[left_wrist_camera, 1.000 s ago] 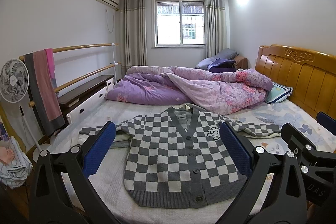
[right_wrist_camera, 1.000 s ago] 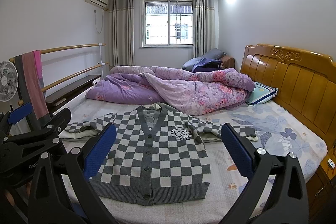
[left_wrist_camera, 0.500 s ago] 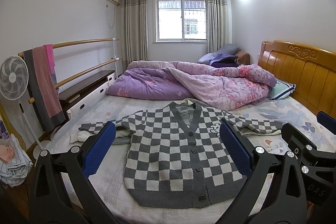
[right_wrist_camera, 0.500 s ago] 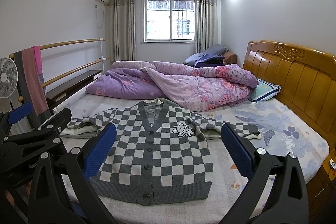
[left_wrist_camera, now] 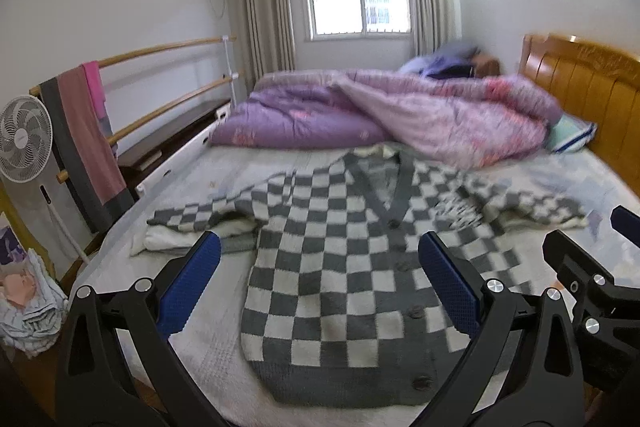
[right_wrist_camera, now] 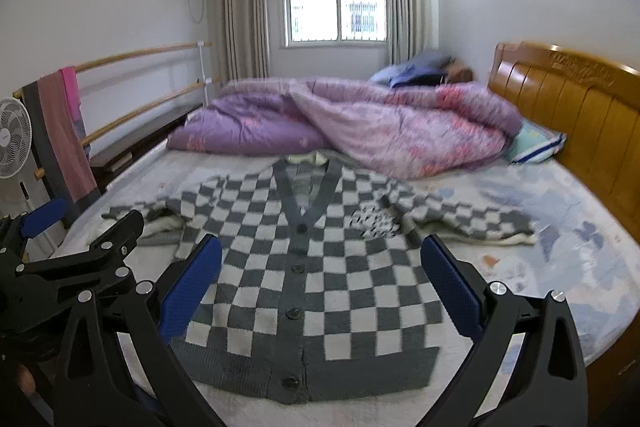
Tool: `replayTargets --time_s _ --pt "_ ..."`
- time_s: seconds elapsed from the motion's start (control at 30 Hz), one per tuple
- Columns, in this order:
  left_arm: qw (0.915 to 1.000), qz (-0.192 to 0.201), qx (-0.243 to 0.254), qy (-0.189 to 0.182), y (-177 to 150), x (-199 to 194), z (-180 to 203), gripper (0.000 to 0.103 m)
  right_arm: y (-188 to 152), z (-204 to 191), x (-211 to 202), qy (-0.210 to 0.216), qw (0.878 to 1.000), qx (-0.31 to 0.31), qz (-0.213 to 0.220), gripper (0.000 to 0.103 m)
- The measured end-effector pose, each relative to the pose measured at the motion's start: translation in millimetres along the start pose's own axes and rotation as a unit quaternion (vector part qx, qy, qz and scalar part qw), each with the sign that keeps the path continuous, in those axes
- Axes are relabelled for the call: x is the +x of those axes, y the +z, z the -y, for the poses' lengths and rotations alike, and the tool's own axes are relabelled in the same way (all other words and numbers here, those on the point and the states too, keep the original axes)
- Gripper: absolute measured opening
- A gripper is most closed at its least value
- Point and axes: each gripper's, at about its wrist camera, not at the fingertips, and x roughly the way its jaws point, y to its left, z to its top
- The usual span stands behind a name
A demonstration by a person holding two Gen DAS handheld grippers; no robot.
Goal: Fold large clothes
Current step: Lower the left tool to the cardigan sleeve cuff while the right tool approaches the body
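Observation:
A grey-and-white checked cardigan (left_wrist_camera: pixel 340 267) lies flat and buttoned on the bed, sleeves spread to both sides; it also shows in the right wrist view (right_wrist_camera: pixel 312 267). My left gripper (left_wrist_camera: pixel 318 279) is open and empty, held above the cardigan's lower half. My right gripper (right_wrist_camera: pixel 320 283) is open and empty, also above the lower half. The right gripper's body shows at the right edge of the left wrist view (left_wrist_camera: pixel 592 291); the left gripper's body shows at the left of the right wrist view (right_wrist_camera: pixel 72 267).
A crumpled purple quilt (left_wrist_camera: pixel 380 115) lies behind the cardigan. A wooden headboard (left_wrist_camera: pixel 588 83) stands at the right. Left of the bed are a wooden rail with a hanging towel (left_wrist_camera: pixel 88 139), a white fan (left_wrist_camera: pixel 24 139) and a clothes pile (left_wrist_camera: pixel 28 299).
Both grippers have tilted down and moved closer to the bed, so the cardigan looms larger and the frames are blurred. Both stay open and empty.

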Motion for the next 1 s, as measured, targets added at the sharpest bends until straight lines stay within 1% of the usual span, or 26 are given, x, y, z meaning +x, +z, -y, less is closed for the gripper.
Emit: replayTargets --time_s 0.07,0.1,0.17,0.23,0.33,0.4,0.43,0.47,0.5,0.53,0.57,0.6,0.63,0.67,0.7,0.77,0.8,0.83,0.9,0.93,0.97,1.0 --pt "0.9999 -0.016 0.001 -0.001 -4.0 33.0 -1.2 0.099 -2.8 -1.6 30.0 0.01 1.0 0.002 -0.015 0.096" --pt "0.9996 -0.027 -0.001 -0.003 -6.2 54.2 -2.3 0.098 -4.8 -2.2 56.3 0.018 0.999 0.003 -0.03 0.096" --pt "0.9984 -0.056 -0.003 -0.003 -9.6 98.9 -3.7 0.098 -5.4 -5.2 91.6 0.027 0.998 0.003 -0.051 0.096" --pt "0.9969 -0.078 -0.001 0.004 -10.9 141.5 -4.5 0.098 -5.6 -8.9 134.5 0.044 0.997 0.002 -0.068 0.096" --pt "0.9949 -0.099 0.003 0.019 -13.1 198.2 -10.1 0.098 -6.7 -16.7 186.1 0.045 0.995 0.004 -0.085 0.096" --pt "0.9926 -0.119 -0.002 0.024 -16.0 225.0 -18.6 0.098 -12.1 -22.8 213.5 0.051 0.993 0.008 -0.102 0.095" --pt "0.9904 -0.135 -0.005 0.027 -17.8 240.2 -25.1 0.098 -16.0 -26.3 226.9 0.057 0.992 0.012 -0.111 0.092" --pt "0.988 -0.152 -0.012 0.026 -19.2 254.3 -32.7 0.098 -19.0 -30.4 236.5 0.064 0.99 0.011 -0.123 0.083" --pt "0.9853 -0.169 -0.02 0.021 -20.3 264.2 -40.6 0.098 -22.2 -36.1 247.1 0.073 0.987 0.008 -0.145 0.073" --pt "0.9816 -0.188 -0.029 0.015 -21.6 275.7 -51.1 0.098 -24.0 -41.3 256.4 0.083 0.983 0.011 -0.165 0.067" --pt "0.9785 -0.203 -0.037 0.012 -22.3 281.8 -59.8 0.098 -24.1 -44.2 264.8 0.09 0.98 0.014 -0.176 0.058" --pt "0.9743 -0.219 -0.052 0.008 -22.1 290.6 -74.7 0.098 -24.0 -48.9 273.0 0.1 0.975 0.018 -0.199 0.049" --pt "0.9714 -0.227 -0.069 0.006 -21.2 295.9 -89.6 0.098 -21.5 -54.9 280.4 0.109 0.969 0.023 -0.219 0.043" --pt "0.9691 -0.232 -0.083 0.005 -20.3 297.8 -101.1 0.098 -18.4 -60.2 286.0 0.114 0.966 0.026 -0.23 0.033" --pt "0.966 -0.236 -0.106 0.003 -17.8 301.1 -120.5 0.098 -14.7 -66.5 290.2 0.116 0.963 0.026 -0.242 0.028" --pt "0.958 -0.244 -0.151 0.007 -13.7 304.9 -158.7 0.098 -4.0 -83.5 297.1 0.126 0.956 0.028 -0.262 0.024" --pt "0.953 -0.252 -0.168 0.008 -11.6 307.9 -176.1 0.098 0.0 -90.5 302.3 0.126 0.955 0.026 -0.269 0.023" --pt "0.9464 -0.261 -0.19 0.01 -8.5 313.5 -202.8 0.098 6.0 -101.0 305.1 0.123 0.954 0.024 -0.274 0.022" --pt "0.9389 -0.27 -0.213 0.017 -4.4 322.9 -237.8 0.098 16.3 -119.9 312.2 0.123 0.954 0.024 -0.271 0.022" --pt "0.9334 -0.275 -0.229 0.026 -2.4 330.8 -267.2 0.098 21.3 -129.6 316.1 0.122 0.955 0.024 -0.27 0.022" --pt "0.9307 -0.275 -0.24 0.028 -1.6 335.4 -285.2 0.098 25.1 -139.0 320.1 0.122 0.955 0.024 -0.269 0.022" --pt "0.9252 -0.276 -0.259 0.03 -1.8 343.3 -312.7 0.098 28.8 -151.2 324.7 0.125 0.955 0.027 -0.268 0.022"
